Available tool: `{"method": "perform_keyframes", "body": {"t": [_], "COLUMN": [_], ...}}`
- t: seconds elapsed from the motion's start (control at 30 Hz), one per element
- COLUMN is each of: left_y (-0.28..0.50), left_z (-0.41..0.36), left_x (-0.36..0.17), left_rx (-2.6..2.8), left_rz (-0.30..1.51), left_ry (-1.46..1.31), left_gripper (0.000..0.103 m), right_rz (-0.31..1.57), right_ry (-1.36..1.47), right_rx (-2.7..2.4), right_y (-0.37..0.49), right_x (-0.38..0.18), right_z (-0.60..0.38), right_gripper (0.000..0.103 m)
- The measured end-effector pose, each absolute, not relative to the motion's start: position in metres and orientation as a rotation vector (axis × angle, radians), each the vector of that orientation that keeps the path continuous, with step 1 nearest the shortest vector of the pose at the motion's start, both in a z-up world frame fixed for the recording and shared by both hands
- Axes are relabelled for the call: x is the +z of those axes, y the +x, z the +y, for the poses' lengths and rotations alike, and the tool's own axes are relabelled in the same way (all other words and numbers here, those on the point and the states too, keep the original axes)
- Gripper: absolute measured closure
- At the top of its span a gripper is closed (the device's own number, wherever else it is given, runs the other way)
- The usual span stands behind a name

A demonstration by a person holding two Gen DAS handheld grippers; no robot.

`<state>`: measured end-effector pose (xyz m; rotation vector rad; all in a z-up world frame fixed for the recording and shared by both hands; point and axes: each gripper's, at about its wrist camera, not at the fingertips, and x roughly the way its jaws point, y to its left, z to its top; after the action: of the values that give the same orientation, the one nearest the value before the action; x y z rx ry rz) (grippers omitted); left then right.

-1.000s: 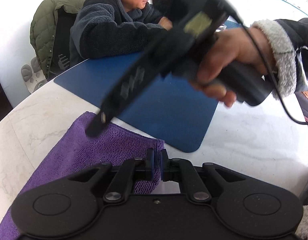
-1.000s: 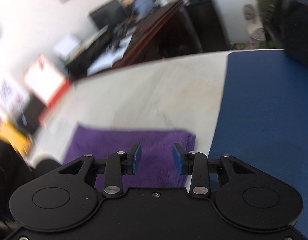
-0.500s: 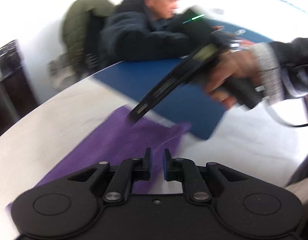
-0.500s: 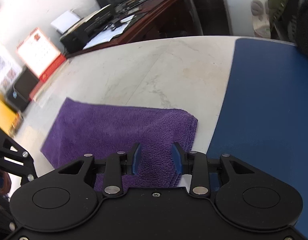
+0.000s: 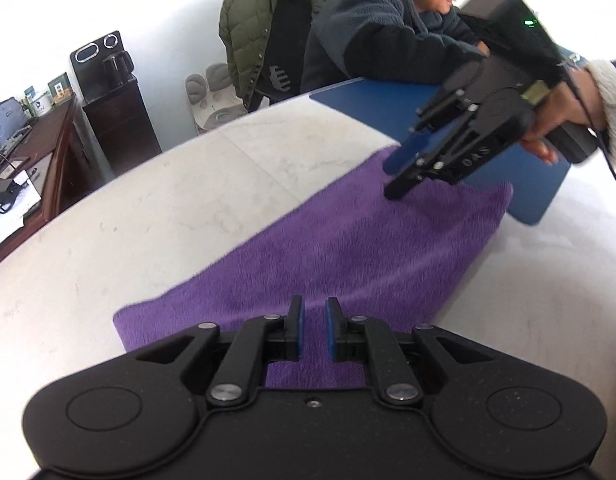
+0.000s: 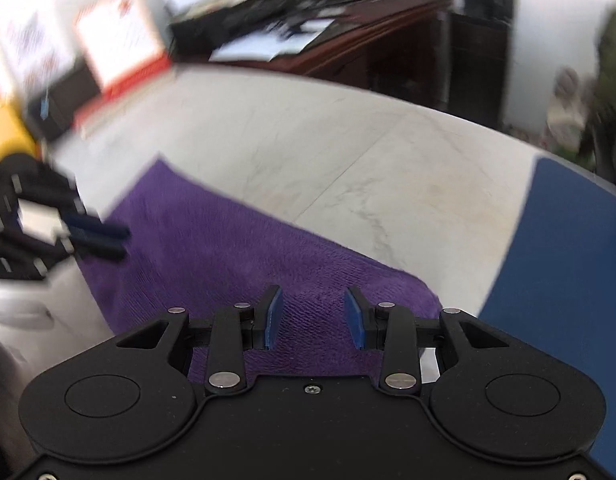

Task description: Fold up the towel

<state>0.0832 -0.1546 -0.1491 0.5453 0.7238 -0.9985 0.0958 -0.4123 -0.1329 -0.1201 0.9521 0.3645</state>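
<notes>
A purple towel lies flat, folded into a long strip, on the white marble table. My left gripper hovers over its near end, jaws a small gap apart and empty. My right gripper shows in the left wrist view above the towel's far end, open and empty. In the right wrist view the towel runs from under my open right gripper to the left gripper at the left edge.
A blue mat lies on the table beyond the towel's far end, also seen in the right wrist view. A man in a dark fleece sits behind it. A dark wooden desk stands past the table's edge.
My left gripper let go of the towel corner, opened slightly and swung over the towel's other end. My right gripper dropped low over the towel's far end and stayed open.
</notes>
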Motion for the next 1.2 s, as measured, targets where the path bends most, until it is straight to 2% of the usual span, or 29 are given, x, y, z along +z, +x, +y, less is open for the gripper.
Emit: {"method": "perform_keyframes", "body": {"t": [0.3,0.5,0.6,0.8,0.9,1.03,1.2], "left_y": [0.086,0.096,0.11,0.116,0.111,0.113,0.113], "left_z": [-0.132,-0.133,-0.145,-0.143,-0.125,-0.114,-0.105], "left_x": [-0.167,-0.142,-0.14,-0.158,-0.164,-0.165,-0.156], "left_rx": [-0.977,-0.916,-0.853,-0.803,-0.794,-0.768,-0.699], "left_rz": [0.796,0.709,0.697,0.744,0.73,0.736,0.738], "left_ry": [0.47,0.479,0.491,0.535,0.522,0.481,0.507], "left_gripper": [0.093,0.093,0.093,0.093,0.091,0.08,0.081], "right_rz": [0.941,0.864,0.849,0.899,0.928,0.927,0.948], "right_ry": [-0.016,0.104,0.069,-0.095,-0.178,-0.144,-0.137], "right_rx": [0.256,0.199,0.27,0.362,0.339,0.265,0.147], "right_y": [0.11,0.095,0.079,0.059,0.047,0.042,0.045], "right_x": [-0.137,-0.12,-0.109,-0.122,-0.133,-0.131,-0.13], "right_z": [-0.43,-0.432,-0.406,-0.353,-0.353,-0.377,-0.398], "right_gripper": [0.075,0.074,0.073,0.073,0.073,0.073,0.073]}}
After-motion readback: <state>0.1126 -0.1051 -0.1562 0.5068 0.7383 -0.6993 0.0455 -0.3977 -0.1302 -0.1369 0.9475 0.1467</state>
